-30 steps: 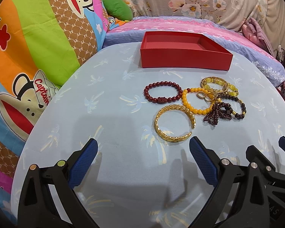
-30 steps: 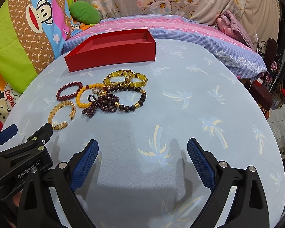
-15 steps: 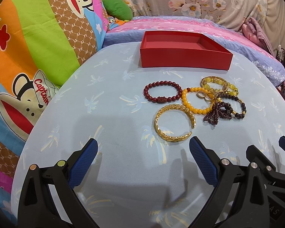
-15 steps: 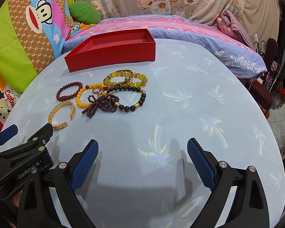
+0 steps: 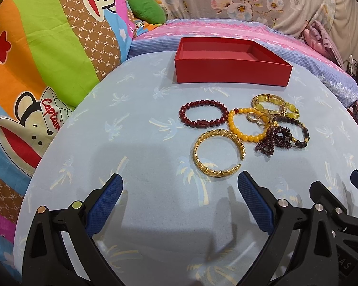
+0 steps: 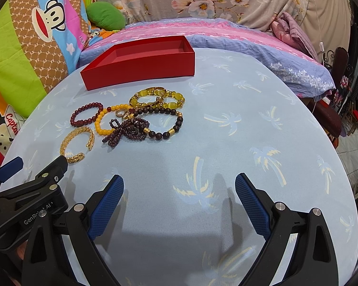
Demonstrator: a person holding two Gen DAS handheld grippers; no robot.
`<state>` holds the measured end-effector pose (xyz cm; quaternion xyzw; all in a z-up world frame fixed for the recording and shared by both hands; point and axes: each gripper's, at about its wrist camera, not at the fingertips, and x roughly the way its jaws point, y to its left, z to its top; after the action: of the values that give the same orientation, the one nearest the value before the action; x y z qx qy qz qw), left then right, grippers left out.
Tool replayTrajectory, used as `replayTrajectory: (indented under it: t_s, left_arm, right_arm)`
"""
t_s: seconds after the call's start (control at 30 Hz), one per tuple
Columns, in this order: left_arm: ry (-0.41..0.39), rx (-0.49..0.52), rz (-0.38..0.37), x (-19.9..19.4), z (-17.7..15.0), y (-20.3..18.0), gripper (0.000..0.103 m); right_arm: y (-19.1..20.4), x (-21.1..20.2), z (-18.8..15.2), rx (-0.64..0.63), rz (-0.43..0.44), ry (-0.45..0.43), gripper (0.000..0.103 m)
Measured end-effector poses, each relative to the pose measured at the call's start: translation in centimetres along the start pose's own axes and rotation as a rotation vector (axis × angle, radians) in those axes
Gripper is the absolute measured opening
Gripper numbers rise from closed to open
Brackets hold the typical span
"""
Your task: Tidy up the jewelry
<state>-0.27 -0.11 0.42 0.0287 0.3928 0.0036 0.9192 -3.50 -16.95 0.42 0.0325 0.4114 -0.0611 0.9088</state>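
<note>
Both the left gripper [image 5: 180,188] and the right gripper [image 6: 179,188] are waiting released and empty, so I judge the first pick is only starting. The gold open metal bangle [image 5: 218,152] is lying just ahead of the left gripper, with the beaded bracelets beyond it and the empty red cardboard box [image 5: 231,64] farther ahead; the next move is calling for lowering over the bangle's rim. Nothing is differing from the earlier frames.
</note>
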Motion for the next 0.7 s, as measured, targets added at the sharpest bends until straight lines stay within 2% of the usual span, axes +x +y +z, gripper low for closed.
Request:
replayTrajectory:
  t_s: [0.7]
  left_arm:
    - [-0.005,0.004,0.006,0.12,-0.08,-0.09,0.093]
  right_arm:
    - [-0.06,-0.01,0.02,0.000,0.000,0.000,0.091]
